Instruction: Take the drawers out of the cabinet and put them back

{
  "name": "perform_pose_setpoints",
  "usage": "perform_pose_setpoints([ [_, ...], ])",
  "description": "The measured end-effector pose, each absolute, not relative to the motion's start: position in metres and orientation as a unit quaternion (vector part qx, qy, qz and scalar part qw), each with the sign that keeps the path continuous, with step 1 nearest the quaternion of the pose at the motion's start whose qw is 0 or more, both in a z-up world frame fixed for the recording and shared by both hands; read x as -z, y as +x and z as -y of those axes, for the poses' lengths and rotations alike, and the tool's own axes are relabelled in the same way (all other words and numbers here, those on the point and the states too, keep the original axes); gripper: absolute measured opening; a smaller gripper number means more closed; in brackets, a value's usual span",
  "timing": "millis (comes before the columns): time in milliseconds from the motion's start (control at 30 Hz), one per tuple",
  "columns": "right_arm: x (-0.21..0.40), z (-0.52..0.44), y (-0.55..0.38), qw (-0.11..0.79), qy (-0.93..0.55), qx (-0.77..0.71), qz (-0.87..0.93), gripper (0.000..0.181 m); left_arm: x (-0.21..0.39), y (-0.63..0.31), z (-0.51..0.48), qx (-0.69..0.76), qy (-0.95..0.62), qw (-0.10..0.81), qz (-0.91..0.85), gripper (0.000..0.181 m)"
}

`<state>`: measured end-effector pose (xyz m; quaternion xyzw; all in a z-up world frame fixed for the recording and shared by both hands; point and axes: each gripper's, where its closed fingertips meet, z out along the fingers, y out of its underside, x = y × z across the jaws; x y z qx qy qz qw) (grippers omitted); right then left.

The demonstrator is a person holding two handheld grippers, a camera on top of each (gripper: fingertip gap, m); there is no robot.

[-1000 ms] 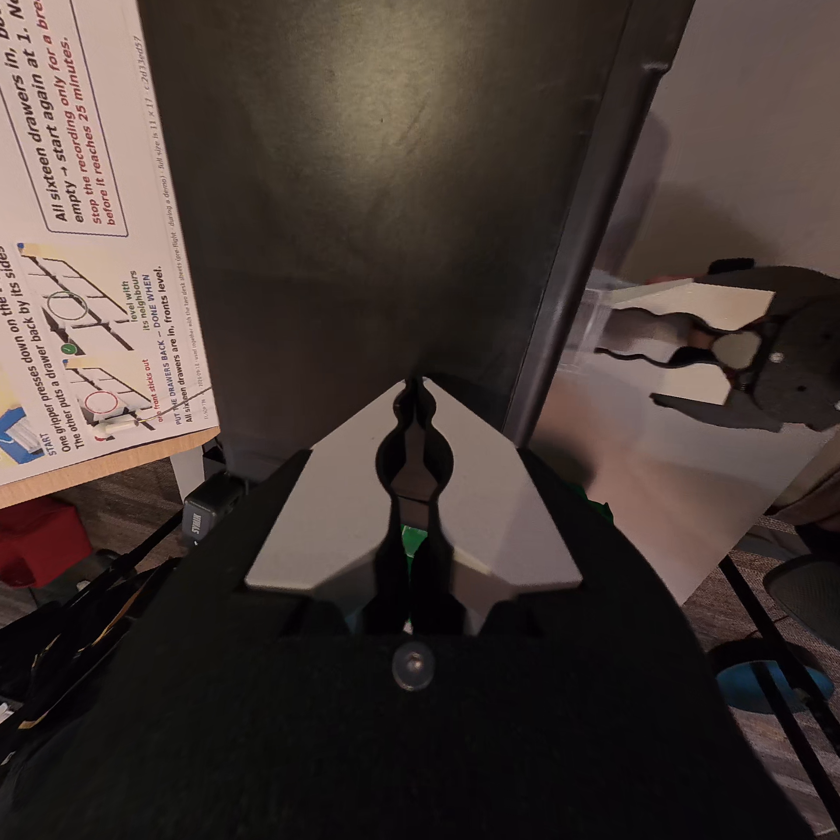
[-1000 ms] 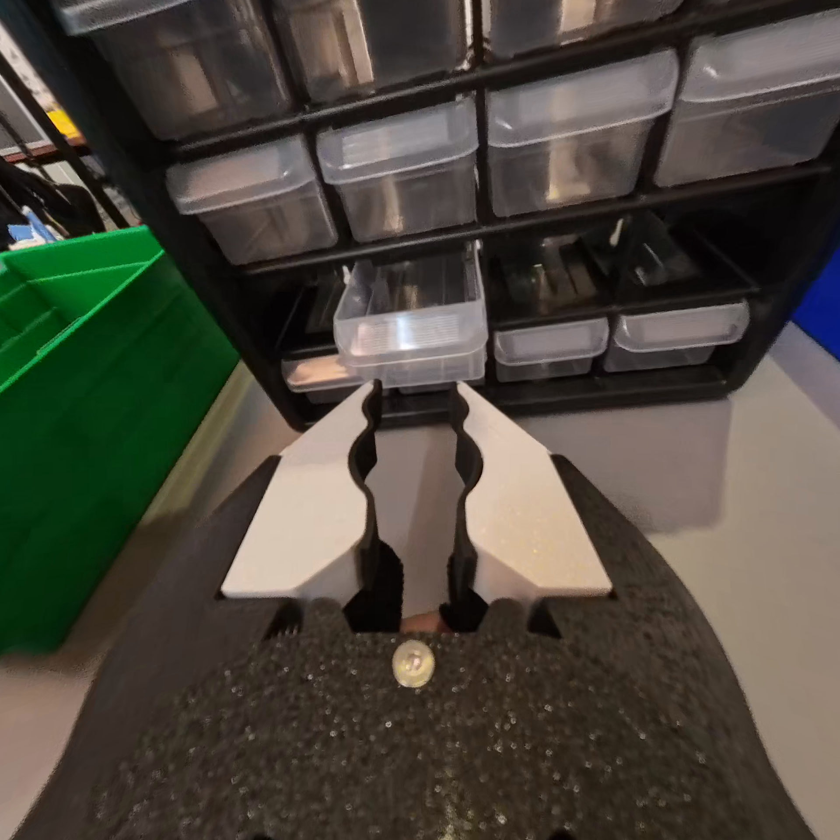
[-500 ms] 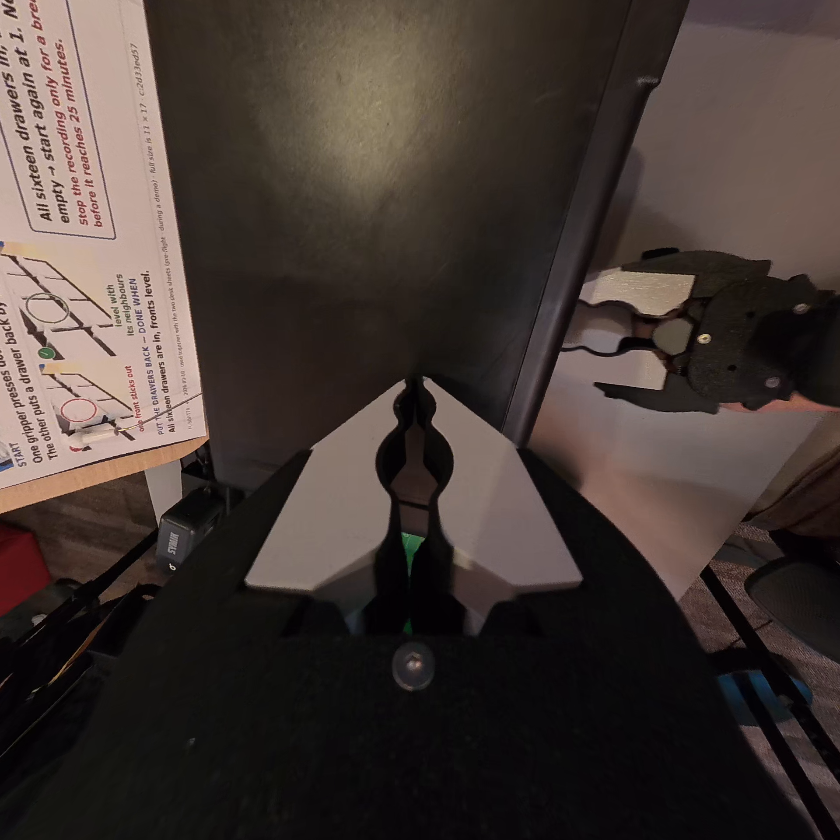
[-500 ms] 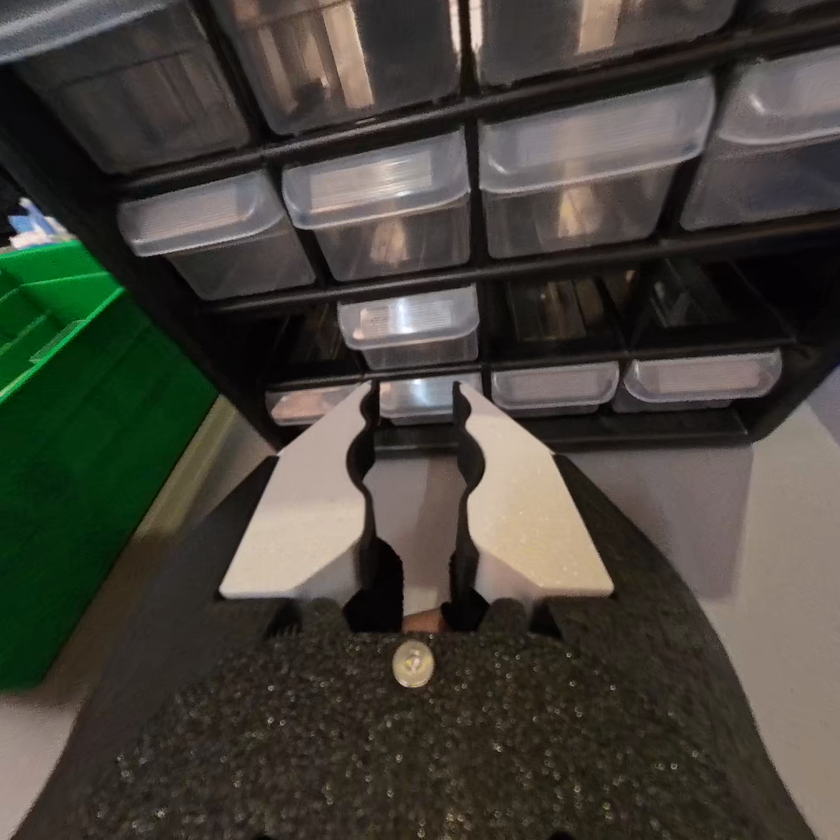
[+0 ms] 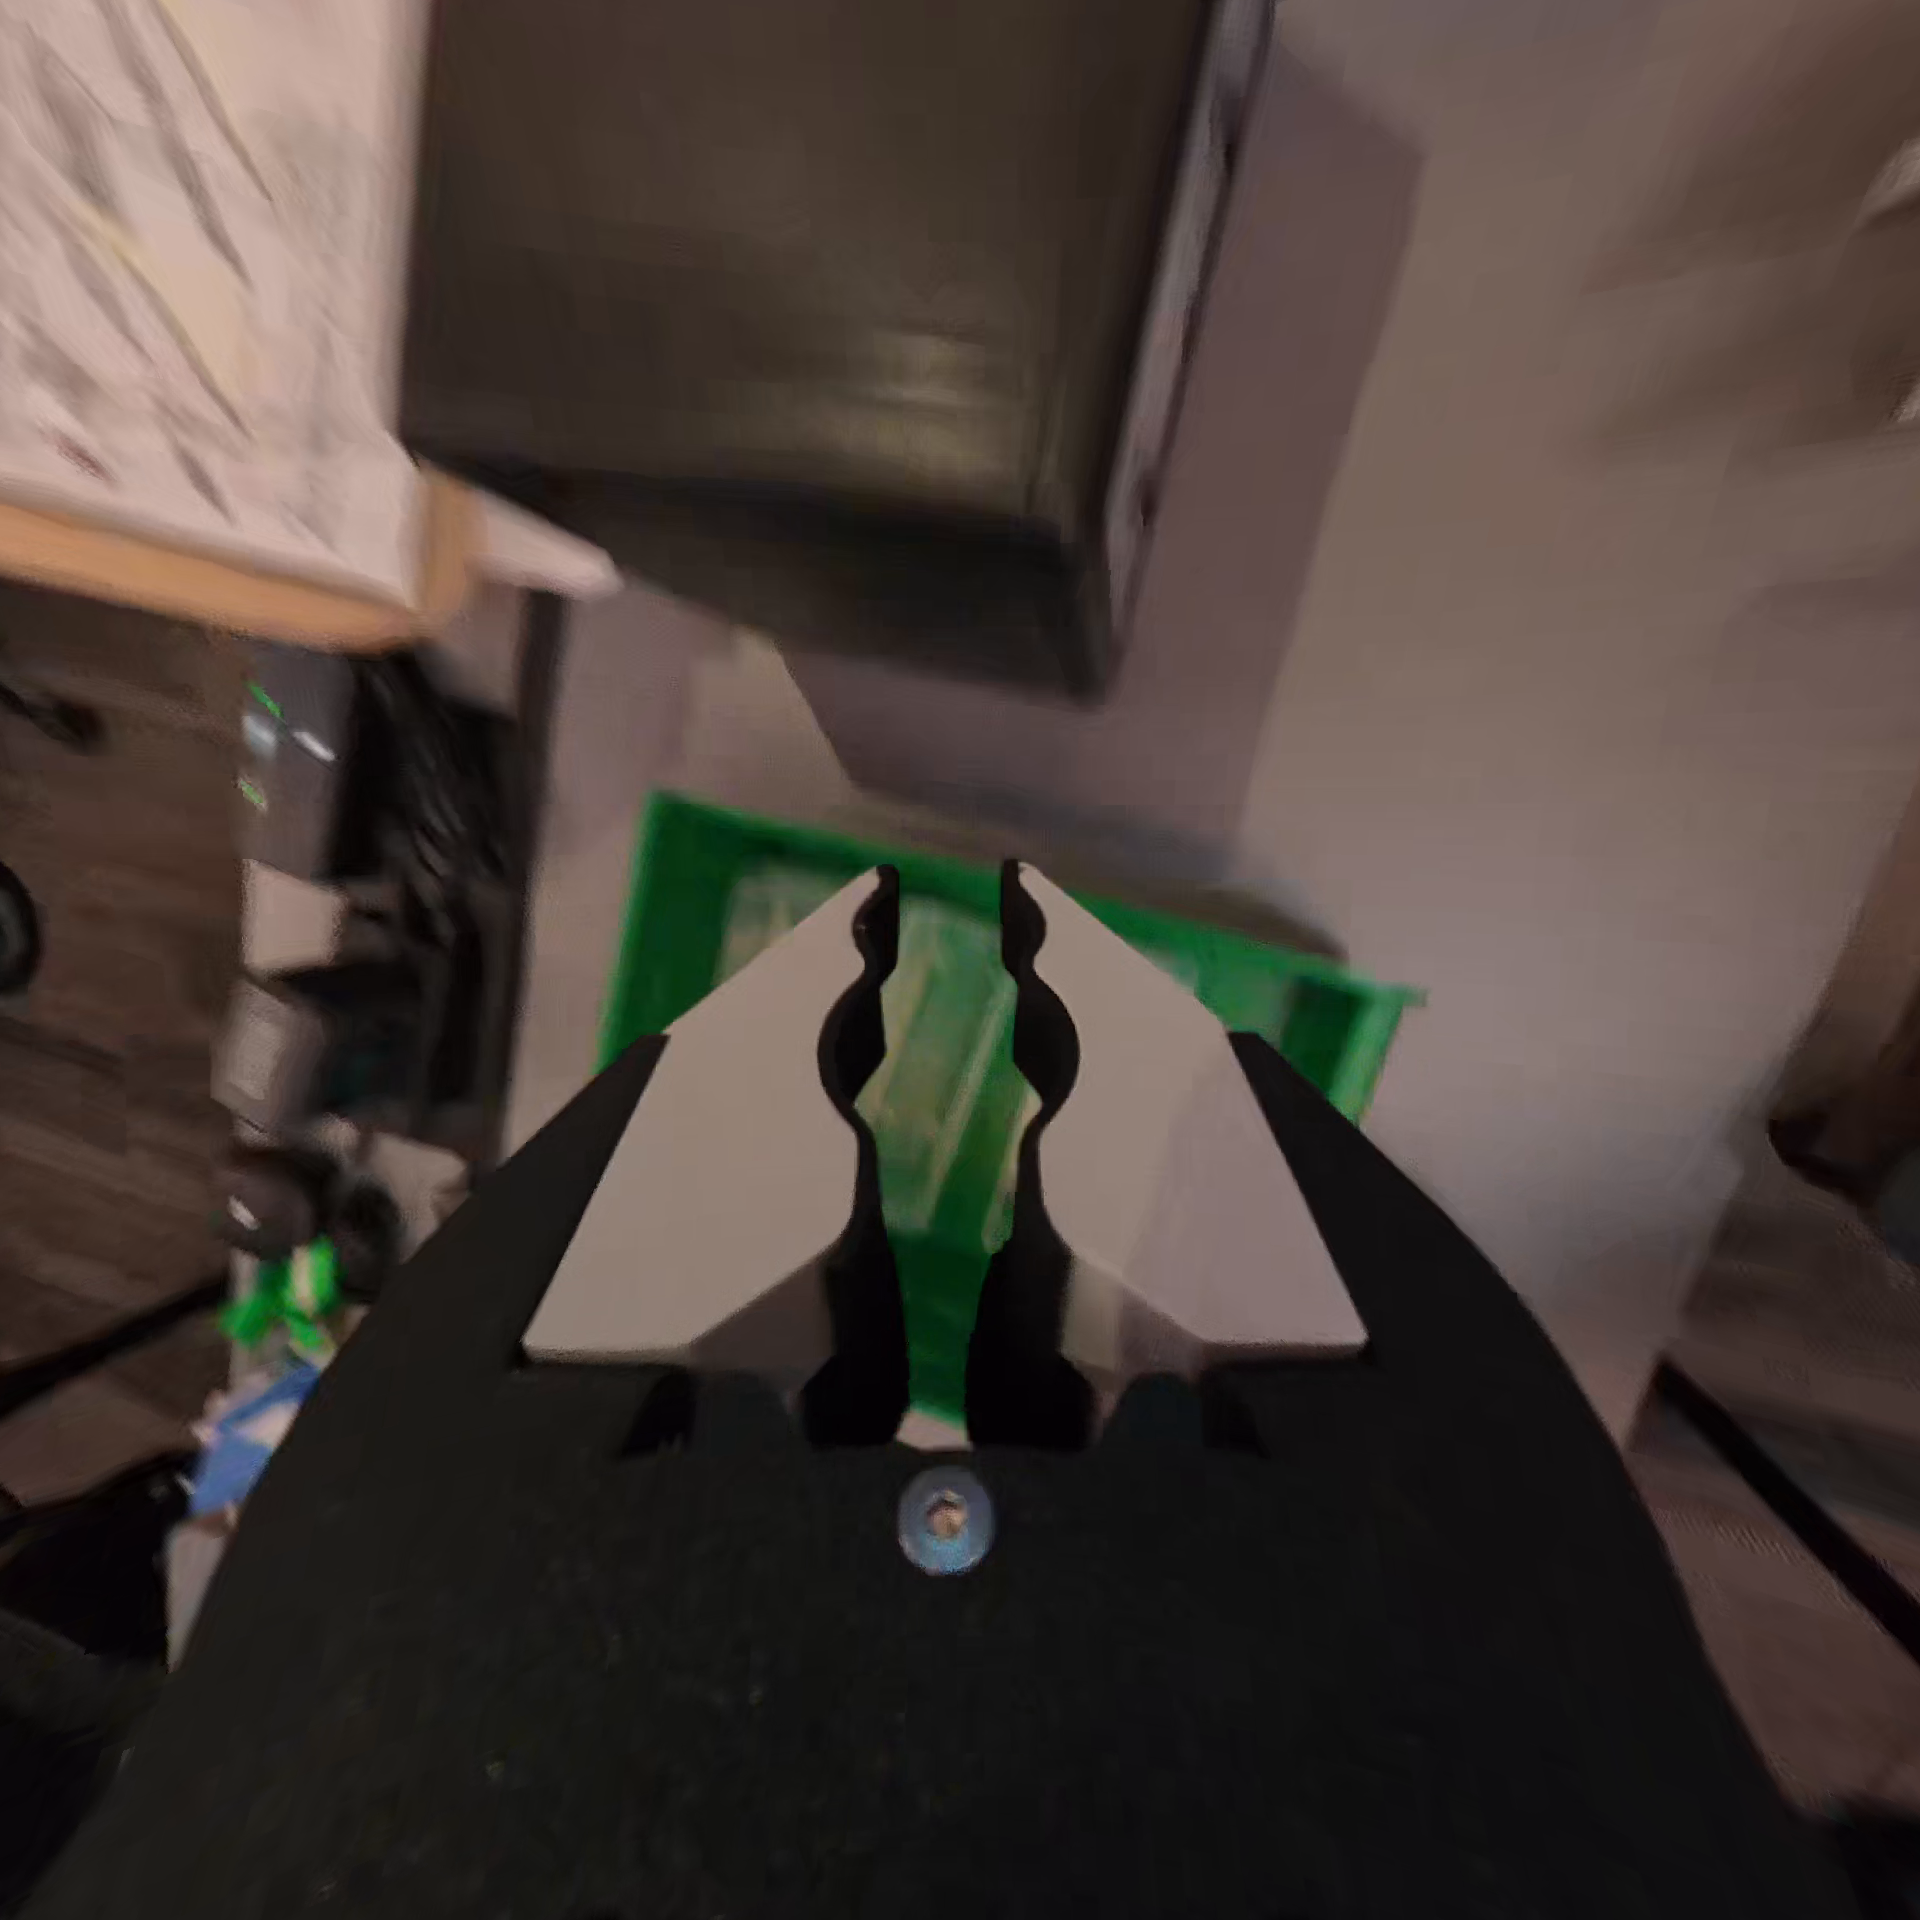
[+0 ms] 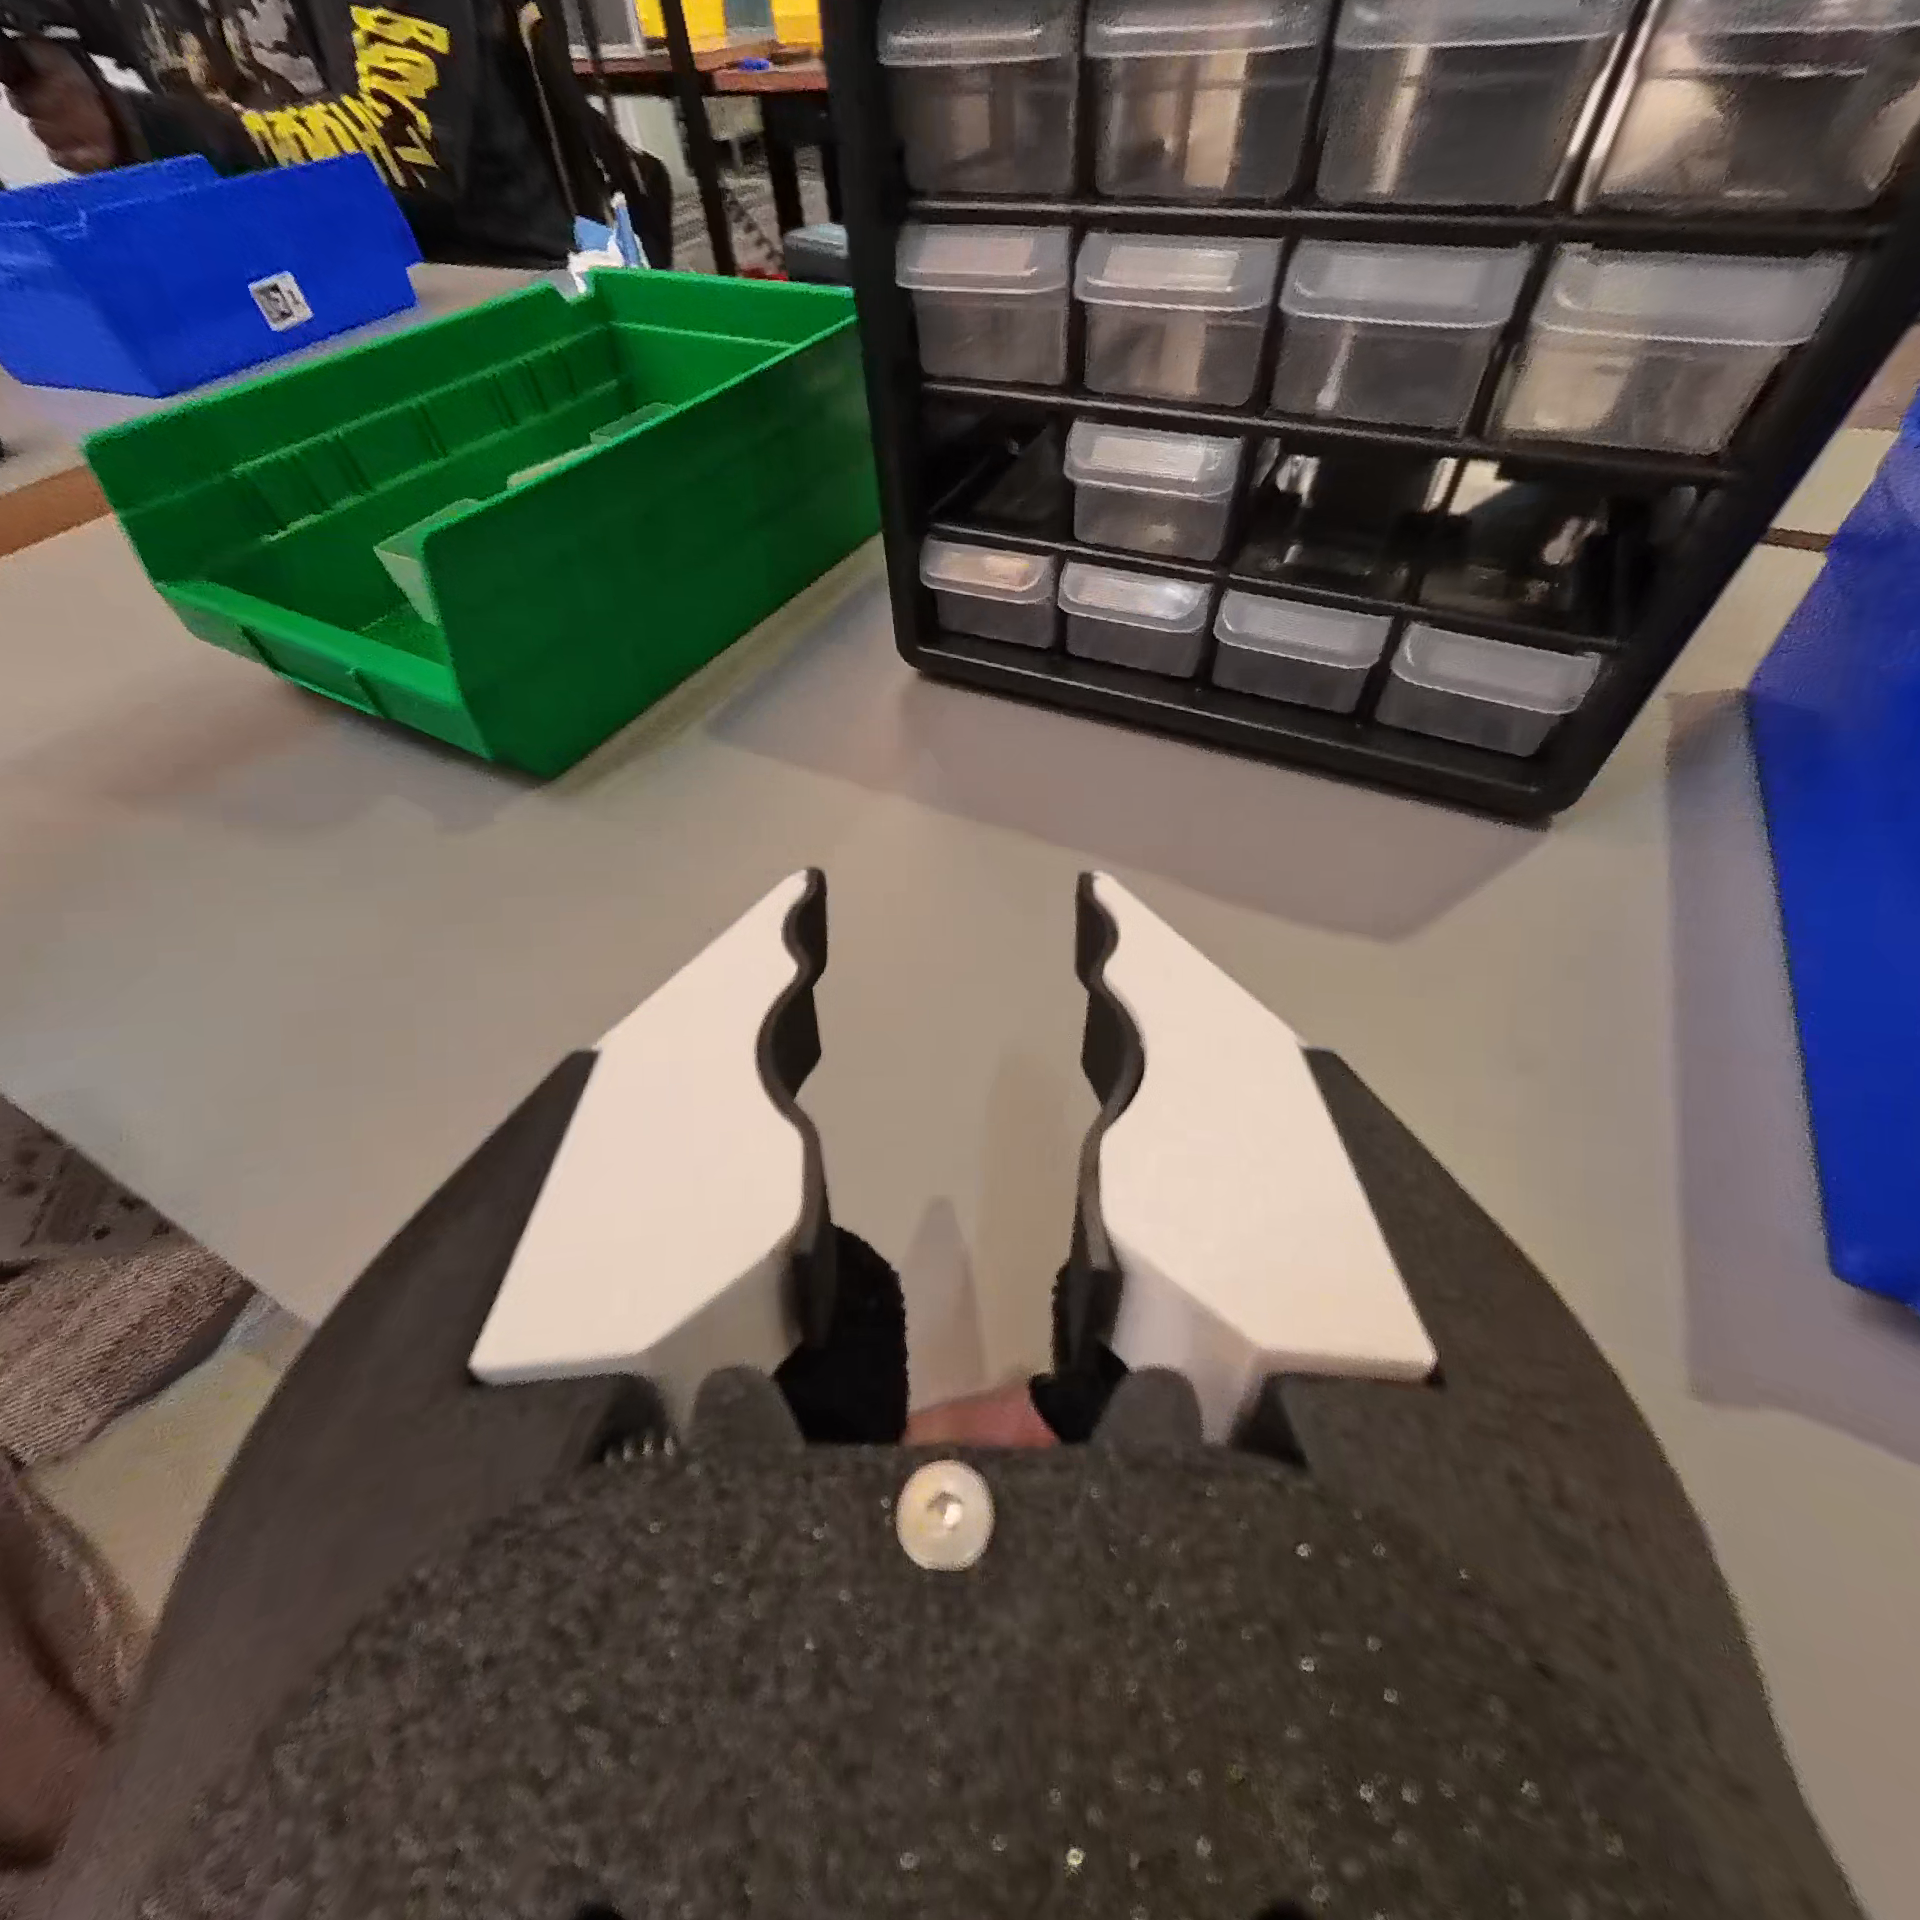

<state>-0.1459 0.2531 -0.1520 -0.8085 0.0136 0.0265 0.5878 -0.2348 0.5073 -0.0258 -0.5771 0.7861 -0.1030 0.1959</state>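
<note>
The black cabinet (image 6: pixel 868 364) stands on the grey table (image 6: pixel 416 935) with clear drawers in most slots. In its third row one clear drawer (image 6: pixel 1153 488) sits in the second slot, and the other three slots are open. My right gripper (image 6: pixel 951 904) is open and empty, held back over the table in front of the cabinet. In the blurred left wrist view my left gripper (image 5: pixel 943 883) is open and empty above the green bin (image 5: pixel 675 914), which holds clear drawers (image 5: pixel 940 1049). The cabinet's top (image 5: pixel 810 343) is beyond it.
The green bin (image 6: pixel 623 582) stands left of the cabinet, with clear drawers (image 6: pixel 416 551) inside. One blue bin (image 6: pixel 187 270) stands at the back left and another (image 6: pixel 1849 935) at the right edge. An instruction sheet (image 5: pixel 156 260) lies on a wooden board. A person stands behind the table.
My left gripper has lifted off the cabinet top, opened and swung over the green bin. My right gripper pushed the drawer into its slot, then drew back and opened wider.
</note>
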Motion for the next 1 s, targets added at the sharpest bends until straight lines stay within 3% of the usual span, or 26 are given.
perform_pose_setpoints([
  [200,0.148,-0.238,-0.146,0.597,-0.798,-0.074,-0.03,0.049,0.163,-0.336,-0.503,-0.033,-0.582,0.036,-0.811,0.025],
  [367,0.158,-0.226,-0.152,0.584,-0.808,-0.07,-0.023,0.049,0.205,-0.345,-0.497,-0.035,-0.588,-0.008,-0.808,0.026],
  [433,0.16,-0.223,-0.153,0.582,-0.81,-0.068,-0.021,0.049,0.209,-0.345,-0.494,-0.024,-0.593,-0.022,-0.804,0.026],
  [533,0.163,-0.22,-0.154,0.578,-0.812,-0.074,-0.023,0.049,0.215,-0.354,-0.493,-0.037,-0.58,-0.045,-0.813,0.0],
  [767,0.158,-0.216,-0.158,0.57,-0.816,-0.092,-0.018,0.049,0.22,-0.36,-0.482,-0.023,-0.567,-0.056,-0.822,0.0],
  [1000,0.15,-0.214,-0.14,0.575,-0.814,-0.08,-0.017,0.049,0.18,-0.37,-0.489,-0.005,-0.588,-0.023,-0.809,0.0],
])
